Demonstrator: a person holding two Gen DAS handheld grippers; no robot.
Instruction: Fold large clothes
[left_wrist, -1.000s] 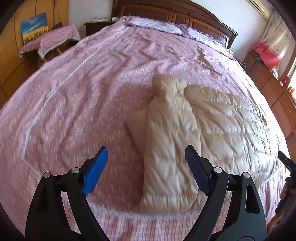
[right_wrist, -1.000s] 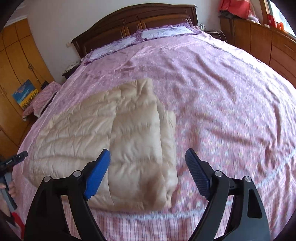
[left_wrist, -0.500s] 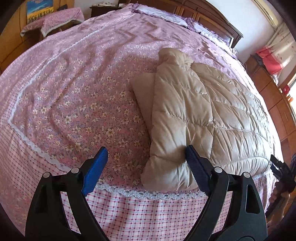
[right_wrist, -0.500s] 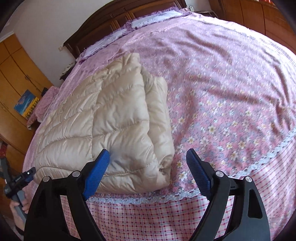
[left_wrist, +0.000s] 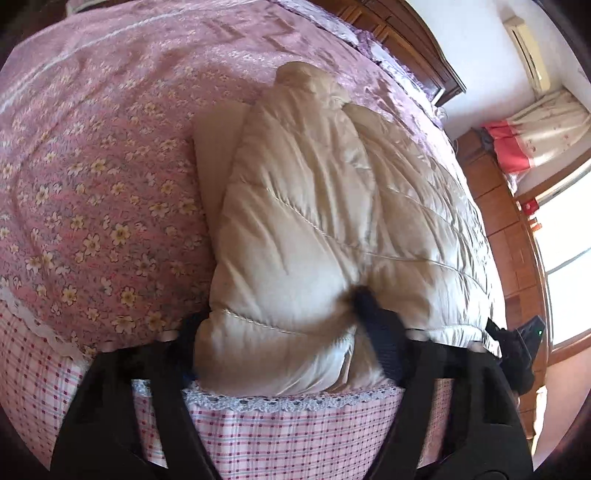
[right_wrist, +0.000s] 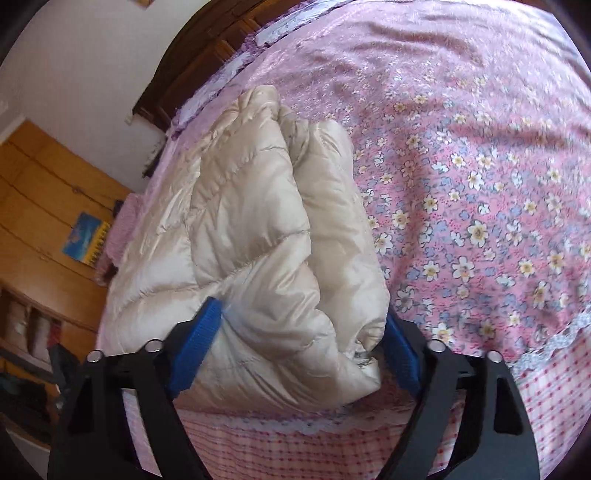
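Left wrist view: the left gripper (left_wrist: 284, 347) is closing its jaws around the near left hem corner of the beige down jacket (left_wrist: 332, 206), pads pressing in. The jacket lies folded at the near edge of the pink floral bedspread (left_wrist: 92, 206). The right gripper (right_wrist: 295, 350) is likewise closing on the near right corner.

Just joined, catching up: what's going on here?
A person holds two grippers over a puffy beige quilted jacket, already folded lengthwise on the pink floral bedspread. The left gripper and right gripper each have a near corner of the jacket's hem between their closing jaws, at the bed's near edge.
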